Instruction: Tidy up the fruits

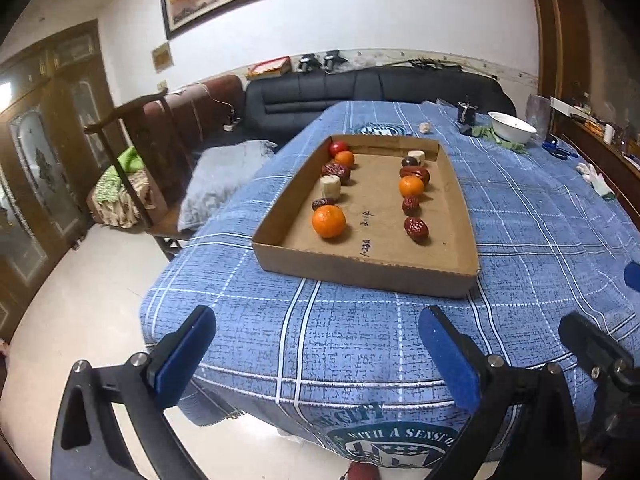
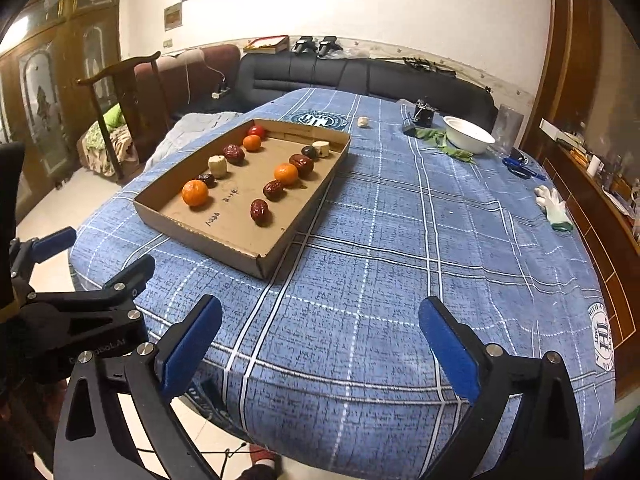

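On the blue checked tablecloth sits a cardboard tray holding fruits in 2 rows, nearest an orange and a red date; left gripper and right gripper hover before it, both spread wide, holding nothing
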### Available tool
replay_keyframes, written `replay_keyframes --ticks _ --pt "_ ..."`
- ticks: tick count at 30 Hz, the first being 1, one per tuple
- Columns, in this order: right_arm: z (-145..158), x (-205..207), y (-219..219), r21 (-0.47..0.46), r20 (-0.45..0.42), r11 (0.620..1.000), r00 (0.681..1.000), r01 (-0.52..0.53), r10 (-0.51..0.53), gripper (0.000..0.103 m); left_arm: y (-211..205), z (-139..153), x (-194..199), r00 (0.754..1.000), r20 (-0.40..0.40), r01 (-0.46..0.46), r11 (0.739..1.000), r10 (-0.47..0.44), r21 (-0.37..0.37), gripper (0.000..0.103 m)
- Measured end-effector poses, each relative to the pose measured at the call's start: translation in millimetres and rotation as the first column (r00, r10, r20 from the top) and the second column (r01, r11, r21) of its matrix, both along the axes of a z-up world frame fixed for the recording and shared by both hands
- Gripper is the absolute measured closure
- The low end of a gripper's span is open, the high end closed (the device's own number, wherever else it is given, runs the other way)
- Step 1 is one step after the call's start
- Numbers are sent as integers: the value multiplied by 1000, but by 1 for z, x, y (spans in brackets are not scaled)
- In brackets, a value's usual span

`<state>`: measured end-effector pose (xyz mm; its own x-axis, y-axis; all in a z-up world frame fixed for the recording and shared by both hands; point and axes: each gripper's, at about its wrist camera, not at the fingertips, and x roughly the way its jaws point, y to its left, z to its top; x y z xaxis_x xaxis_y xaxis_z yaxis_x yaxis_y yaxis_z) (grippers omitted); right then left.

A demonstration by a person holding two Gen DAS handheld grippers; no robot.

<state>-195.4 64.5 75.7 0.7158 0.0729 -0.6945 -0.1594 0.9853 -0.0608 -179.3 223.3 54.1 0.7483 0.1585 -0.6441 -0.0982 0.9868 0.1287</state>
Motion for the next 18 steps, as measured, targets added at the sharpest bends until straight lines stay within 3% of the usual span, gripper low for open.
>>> replay_keyframes --ticks 18 --pt "-6 -11 -17 22 -30 999 999 35 -35 3 -4 4 -6 1000 -15 22 997 -24 -80 1"
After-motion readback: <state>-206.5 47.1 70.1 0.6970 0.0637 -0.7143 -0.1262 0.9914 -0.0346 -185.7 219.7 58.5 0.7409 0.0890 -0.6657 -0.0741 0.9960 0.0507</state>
